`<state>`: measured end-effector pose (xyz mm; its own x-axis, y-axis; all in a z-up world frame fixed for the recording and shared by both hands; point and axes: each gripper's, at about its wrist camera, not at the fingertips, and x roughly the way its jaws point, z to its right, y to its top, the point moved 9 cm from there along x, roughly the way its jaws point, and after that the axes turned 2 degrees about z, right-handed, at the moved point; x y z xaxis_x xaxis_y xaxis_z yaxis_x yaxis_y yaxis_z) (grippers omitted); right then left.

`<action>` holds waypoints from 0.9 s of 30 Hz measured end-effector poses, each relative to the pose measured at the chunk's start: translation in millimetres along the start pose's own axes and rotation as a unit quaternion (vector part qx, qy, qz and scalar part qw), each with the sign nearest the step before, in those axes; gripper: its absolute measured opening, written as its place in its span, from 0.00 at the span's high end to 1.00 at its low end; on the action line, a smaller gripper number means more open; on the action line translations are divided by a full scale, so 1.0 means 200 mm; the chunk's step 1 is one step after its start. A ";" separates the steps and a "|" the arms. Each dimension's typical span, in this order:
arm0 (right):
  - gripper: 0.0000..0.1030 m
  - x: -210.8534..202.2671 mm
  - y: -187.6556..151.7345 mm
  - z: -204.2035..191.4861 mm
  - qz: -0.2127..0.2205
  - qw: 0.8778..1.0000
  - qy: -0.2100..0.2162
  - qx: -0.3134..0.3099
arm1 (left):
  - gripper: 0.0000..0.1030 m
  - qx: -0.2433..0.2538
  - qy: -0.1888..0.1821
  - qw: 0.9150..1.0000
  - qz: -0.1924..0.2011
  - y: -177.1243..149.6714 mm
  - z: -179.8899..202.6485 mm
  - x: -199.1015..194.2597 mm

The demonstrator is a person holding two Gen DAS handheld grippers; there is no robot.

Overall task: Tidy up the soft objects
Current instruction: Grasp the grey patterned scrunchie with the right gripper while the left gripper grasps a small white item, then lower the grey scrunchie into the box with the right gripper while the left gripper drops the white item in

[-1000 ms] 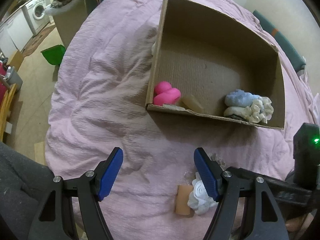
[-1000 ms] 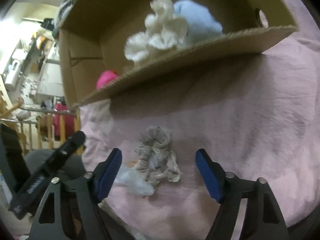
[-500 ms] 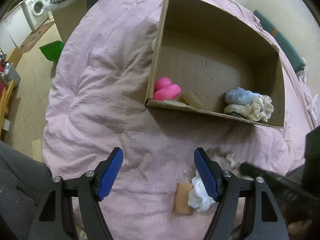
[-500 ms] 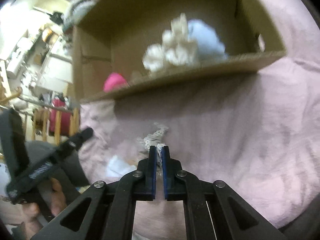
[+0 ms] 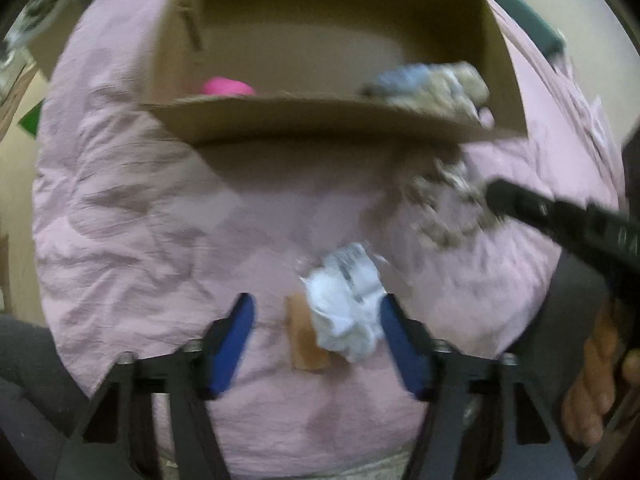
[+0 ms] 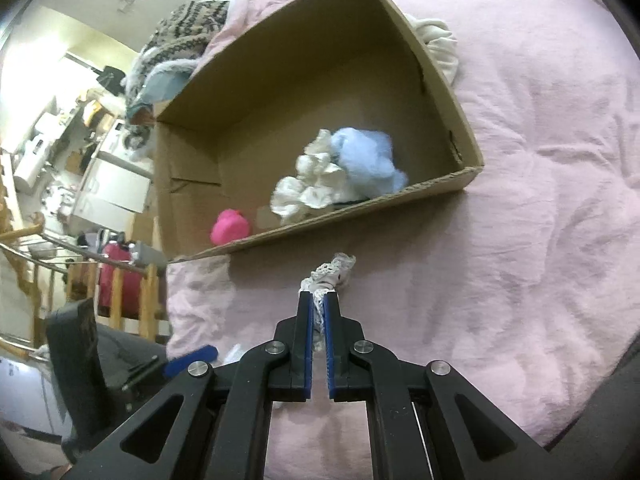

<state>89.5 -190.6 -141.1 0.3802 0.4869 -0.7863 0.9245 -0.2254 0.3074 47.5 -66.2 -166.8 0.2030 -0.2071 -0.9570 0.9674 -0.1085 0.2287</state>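
My right gripper [image 6: 318,300] is shut on a beige lace scrunchie [image 6: 332,276] and holds it above the pink bedspread, in front of the cardboard box [image 6: 440,184]. The scrunchie also shows, blurred, in the left wrist view [image 5: 444,204]. My left gripper [image 5: 316,320] is open, its fingers on either side of a white scrunchie [image 5: 348,316] and a tan card [image 5: 306,340] on the bed. The box [image 5: 320,120] holds a pink toy [image 6: 230,228], a cream scrunchie [image 6: 310,188] and a light blue soft item [image 6: 368,160].
A pink bedspread [image 6: 540,200] covers the bed. A white cloth [image 6: 440,48] lies behind the box. Knitted throws [image 6: 180,40] are piled past the box's far corner. A wooden railing [image 6: 116,292] and household clutter are to the left, beyond the bed edge.
My right gripper shut on the lace scrunchie and lifted it off the bed. My left gripper moved forward and lower, bringing the white scrunchie between its open fingers.
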 end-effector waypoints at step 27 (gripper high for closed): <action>0.93 -0.02 -0.07 -0.12 -0.002 0.998 0.004 -0.065 | 0.95 -0.051 0.058 0.989 0.129 0.17 -0.20 -0.26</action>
<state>76.4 -169.4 -130.4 0.3764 0.4950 -0.7831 0.9214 -0.1117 0.3723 76.1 -20.2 -117.3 0.4560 -0.1022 -0.8841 0.8898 0.0344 0.4550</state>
